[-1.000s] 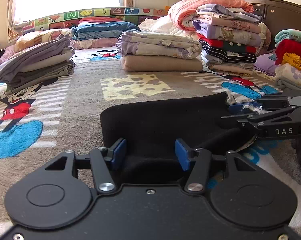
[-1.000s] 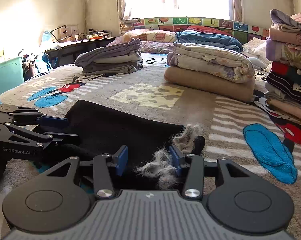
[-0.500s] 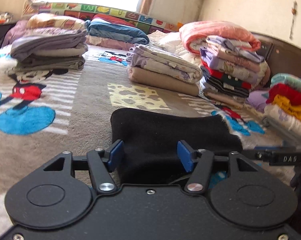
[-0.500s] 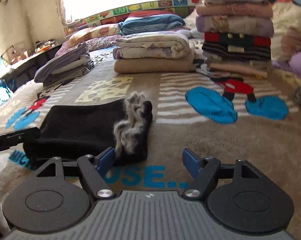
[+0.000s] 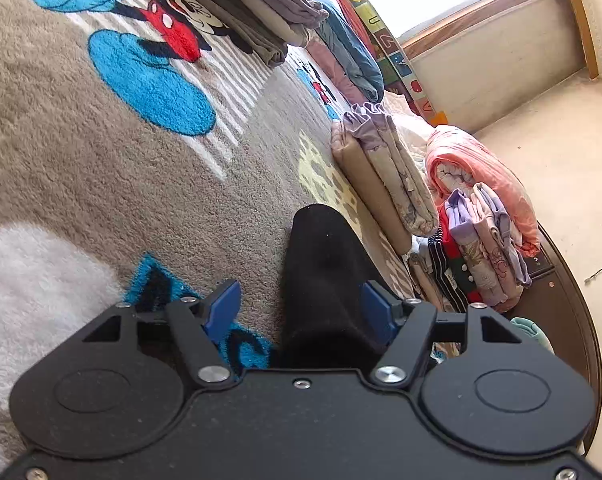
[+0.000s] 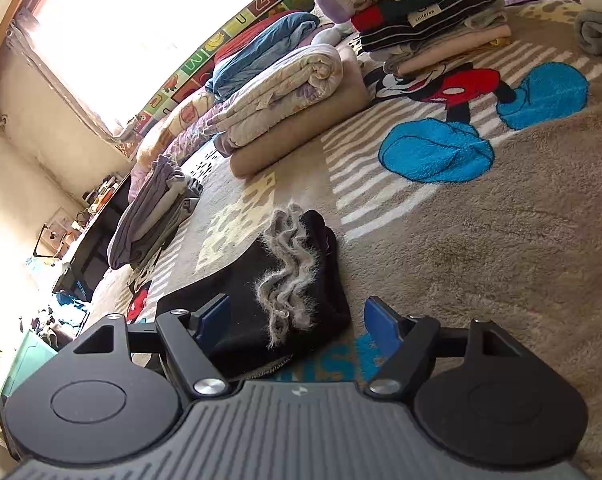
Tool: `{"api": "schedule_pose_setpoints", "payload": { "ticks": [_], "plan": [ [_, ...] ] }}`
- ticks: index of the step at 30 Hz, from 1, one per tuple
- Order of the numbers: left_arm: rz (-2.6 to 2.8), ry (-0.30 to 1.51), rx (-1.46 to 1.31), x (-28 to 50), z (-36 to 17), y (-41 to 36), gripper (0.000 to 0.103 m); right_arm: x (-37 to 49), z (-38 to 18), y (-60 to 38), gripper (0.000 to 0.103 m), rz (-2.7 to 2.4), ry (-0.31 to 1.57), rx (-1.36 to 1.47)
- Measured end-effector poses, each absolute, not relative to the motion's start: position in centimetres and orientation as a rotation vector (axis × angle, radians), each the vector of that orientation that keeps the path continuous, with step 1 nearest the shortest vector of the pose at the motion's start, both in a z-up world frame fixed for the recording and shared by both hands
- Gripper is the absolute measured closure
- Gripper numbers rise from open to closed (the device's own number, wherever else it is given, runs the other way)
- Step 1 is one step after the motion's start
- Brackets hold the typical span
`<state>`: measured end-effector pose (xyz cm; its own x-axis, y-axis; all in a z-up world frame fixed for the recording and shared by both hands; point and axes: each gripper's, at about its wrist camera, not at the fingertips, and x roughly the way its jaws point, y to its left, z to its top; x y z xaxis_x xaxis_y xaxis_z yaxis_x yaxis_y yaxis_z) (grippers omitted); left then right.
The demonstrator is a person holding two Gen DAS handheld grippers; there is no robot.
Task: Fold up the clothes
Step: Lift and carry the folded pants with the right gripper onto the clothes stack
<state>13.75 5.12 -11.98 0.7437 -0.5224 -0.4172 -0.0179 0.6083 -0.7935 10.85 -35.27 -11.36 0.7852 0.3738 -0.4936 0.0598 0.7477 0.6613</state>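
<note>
A folded black garment [image 5: 325, 276] [image 6: 257, 292] with a grey furry trim [image 6: 287, 276] lies on the cartoon-print blanket [image 5: 101, 168] [image 6: 501, 240]. My left gripper [image 5: 301, 308] is open, its blue pads wide apart; the garment's near end lies between them, against the right pad. My right gripper [image 6: 297, 320] is also open, hovering over the garment's trimmed end with cloth near its left pad. Both views are strongly tilted. Neither gripper shows in the other's view.
Stacks of folded clothes and bedding ring the blanket: a beige and floral pile [image 5: 381, 184] [image 6: 293, 108], a grey pile [image 5: 253, 12] [image 6: 153, 216], a tall mixed stack [image 5: 481, 248] [image 6: 417, 12]. A dark wooden headboard [image 5: 561, 320] is at the right, a desk [image 6: 97, 216] at the left.
Both grippers have opened wider and tilted sharply, left camera rolling one way and right the other. The black garment lies released on the blanket; the grippers no longer appear in each other's views.
</note>
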Motion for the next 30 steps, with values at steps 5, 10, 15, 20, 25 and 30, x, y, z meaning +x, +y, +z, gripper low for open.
{"api": "schedule_pose_setpoints", "payload": {
  "ticks": [5, 10, 15, 20, 25, 30],
  "plan": [
    [-0.361, 0.716, -0.853, 14.5, -12.1, 4.4, 0.037, 12.9, -13.1, -35.4, 0.029, 0.225, 0.658, 0.735],
    [-0.381, 0.732, -0.811, 15.1, -12.2, 3.3, 0.04, 13.7, -13.9, -35.7, 0.037, 0.283, 0.632, 0.771],
    [-0.384, 0.75, -0.773, 15.3, -12.4, 2.5, 0.048, 13.4, -14.1, -35.3, 0.044, 0.326, 0.625, 0.754],
    [-0.391, 0.744, -0.819, 15.3, -12.9, 2.5, 0.072, 13.0, -14.6, -35.4, 0.056, 0.362, 0.609, 0.776],
    [-0.442, 0.681, -0.872, 15.8, -11.0, 2.9, 0.077, 13.0, -14.2, -36.2, 0.062, 0.392, 0.546, 0.856],
    [-0.491, 0.631, -0.835, 18.6, -8.0, 2.2, 0.077, 14.7, -12.7, -37.2, 0.063, 0.433, 0.459, 0.94]
  ]
}}
